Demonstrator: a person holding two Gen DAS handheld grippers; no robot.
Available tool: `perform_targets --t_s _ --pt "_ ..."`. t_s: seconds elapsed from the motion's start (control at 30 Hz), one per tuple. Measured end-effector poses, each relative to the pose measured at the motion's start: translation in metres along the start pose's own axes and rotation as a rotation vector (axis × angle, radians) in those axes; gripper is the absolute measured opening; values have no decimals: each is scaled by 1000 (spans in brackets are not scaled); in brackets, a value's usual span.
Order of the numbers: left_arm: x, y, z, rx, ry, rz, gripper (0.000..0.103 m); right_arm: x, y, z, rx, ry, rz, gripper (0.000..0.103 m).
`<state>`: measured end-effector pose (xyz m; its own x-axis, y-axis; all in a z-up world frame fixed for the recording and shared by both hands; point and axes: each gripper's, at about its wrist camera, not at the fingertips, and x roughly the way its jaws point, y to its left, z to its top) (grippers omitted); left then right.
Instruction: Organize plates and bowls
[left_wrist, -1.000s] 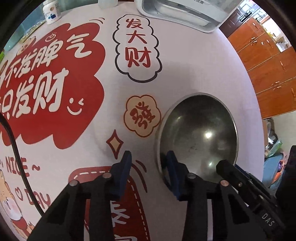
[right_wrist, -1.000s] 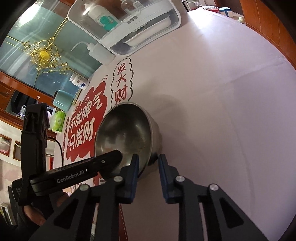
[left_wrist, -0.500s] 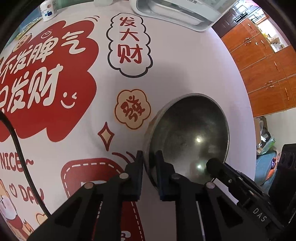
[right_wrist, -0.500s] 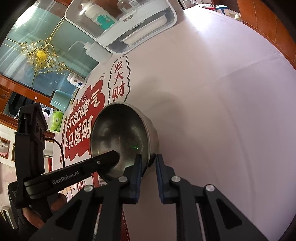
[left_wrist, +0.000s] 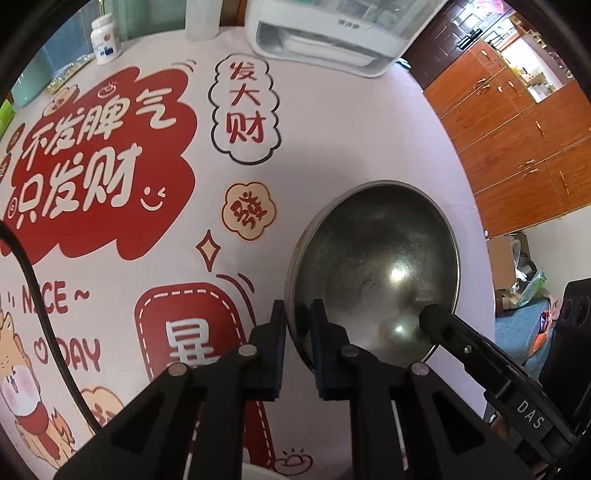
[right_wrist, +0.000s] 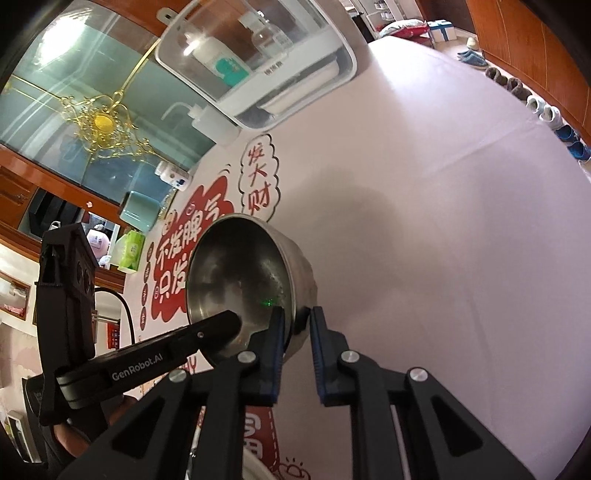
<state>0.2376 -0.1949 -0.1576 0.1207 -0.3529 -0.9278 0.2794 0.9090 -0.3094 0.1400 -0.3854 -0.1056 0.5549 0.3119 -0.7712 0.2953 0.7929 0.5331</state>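
Bowl (left_wrist: 373, 269) of bare steel, gripped at two opposite points of the rim. Lifted or resting on the tabletop (left_wrist: 332, 129): cannot tell.

Left gripper (left_wrist: 298, 321): fingers drawn together on the near-left rim, one pad outside the wall, the other inside. Clamped.

Right gripper (right_wrist: 296, 325): fingers likewise closed across the rim and wall on the bowl's right side, inner pad in the basin, outer pad against the steel exterior. Clamped.

Governing relation: bowl directly ahead of both sets of fingers, between the two grippers, mouth upward and tipped somewhat toward the left. Round vessel, no long axis to speak of. Neither hand nearer; both in contact.

Left wrist view: full basin, with glare spots, and the tip of the right gripper reaching in from the lower right; outer wall hidden. Right wrist view: outer wall and depth of the bowl, plus the left gripper body entering from the lower left.

Also noted: white drainer-type cabinet (right_wrist: 258, 70) at the far edge of the tabletop, with bottles inside, judged the likely destination; pill bottle (left_wrist: 106, 42) at far left; white rim, possibly a plate (left_wrist: 258, 474), just visible under the left gripper.

Judgement: two-handed hold secured, carry pending; uneven pull could tilt the bowl further.
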Motion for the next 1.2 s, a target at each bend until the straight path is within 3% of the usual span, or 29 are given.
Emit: perform_targets --t_s 0.6,1.2 --pt "-76 -40 -80 54 -92 7 12 -84 16 -47 -71 -55 22 13" --pt "-84 -71 -176 70 -55 -13 14 -132 -9 -118 -91 -26 -14 13"
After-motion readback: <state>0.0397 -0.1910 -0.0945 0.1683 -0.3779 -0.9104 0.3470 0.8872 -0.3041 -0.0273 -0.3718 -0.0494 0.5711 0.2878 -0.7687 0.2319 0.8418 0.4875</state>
